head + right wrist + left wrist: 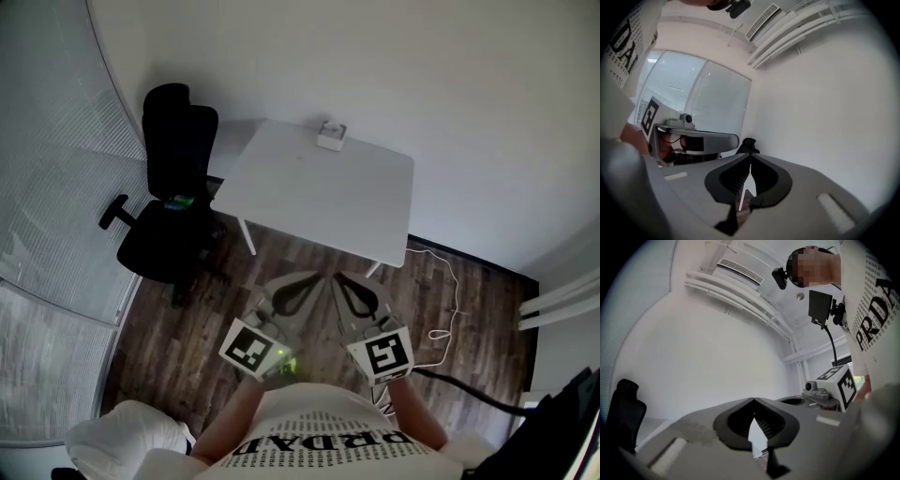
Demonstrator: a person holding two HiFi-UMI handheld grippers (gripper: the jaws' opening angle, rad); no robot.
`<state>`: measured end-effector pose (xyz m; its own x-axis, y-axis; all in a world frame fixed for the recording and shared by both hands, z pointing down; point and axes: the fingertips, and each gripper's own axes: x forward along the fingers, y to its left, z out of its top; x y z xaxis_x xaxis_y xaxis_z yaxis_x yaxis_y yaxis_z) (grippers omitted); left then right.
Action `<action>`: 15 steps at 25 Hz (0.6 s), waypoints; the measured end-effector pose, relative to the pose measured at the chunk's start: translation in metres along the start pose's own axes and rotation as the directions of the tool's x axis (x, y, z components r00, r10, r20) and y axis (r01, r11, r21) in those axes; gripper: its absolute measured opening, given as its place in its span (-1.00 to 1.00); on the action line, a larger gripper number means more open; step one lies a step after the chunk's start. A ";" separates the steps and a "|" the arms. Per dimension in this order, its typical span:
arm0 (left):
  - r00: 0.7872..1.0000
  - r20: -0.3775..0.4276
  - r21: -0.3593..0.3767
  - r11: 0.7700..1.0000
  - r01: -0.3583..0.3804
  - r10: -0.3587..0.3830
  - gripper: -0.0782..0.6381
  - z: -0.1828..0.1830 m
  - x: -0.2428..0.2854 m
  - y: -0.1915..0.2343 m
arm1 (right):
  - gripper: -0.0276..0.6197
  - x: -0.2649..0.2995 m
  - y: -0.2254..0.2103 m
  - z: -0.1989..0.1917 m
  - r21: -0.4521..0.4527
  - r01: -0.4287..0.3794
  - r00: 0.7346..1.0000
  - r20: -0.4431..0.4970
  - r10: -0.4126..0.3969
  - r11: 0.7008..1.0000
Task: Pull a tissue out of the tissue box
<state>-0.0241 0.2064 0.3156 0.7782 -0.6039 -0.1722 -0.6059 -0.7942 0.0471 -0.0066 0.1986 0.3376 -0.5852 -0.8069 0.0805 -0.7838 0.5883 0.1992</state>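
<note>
1. Tissue box: stands at the far edge of the white table, close to the wall, well apart from both grippers.
2. Left gripper: jaws closed tip to tip, nothing between them; held over the wood floor, short of the table's near edge.
3. Right gripper: jaws likewise together, empty; just beside the left one, tips angled toward each other.
4. Office chair: black, at the table's left side.
</note>
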 end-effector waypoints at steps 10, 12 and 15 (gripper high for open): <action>0.996 -0.009 -0.073 0.994 0.084 -0.085 -0.79 -0.012 0.015 0.045 | -0.89 0.040 -0.018 -0.008 0.055 0.083 0.995 -0.051 -0.080 0.995; 0.995 -0.007 -0.073 0.993 0.094 -0.095 -0.79 -0.015 0.014 0.051 | -0.89 0.045 -0.020 -0.014 0.107 0.100 0.994 -0.057 -0.095 0.989; 0.994 -0.014 -0.077 0.991 0.108 -0.110 -0.79 -0.020 0.015 0.064 | -0.89 0.057 -0.023 -0.021 0.173 0.110 0.992 -0.079 -0.097 0.979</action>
<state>-0.0479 0.1449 0.3353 0.8422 -0.5140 -0.1628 -0.5034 -0.8578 0.1038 -0.0176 0.1382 0.3577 -0.4879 -0.8620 0.1375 -0.8674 0.4965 0.0345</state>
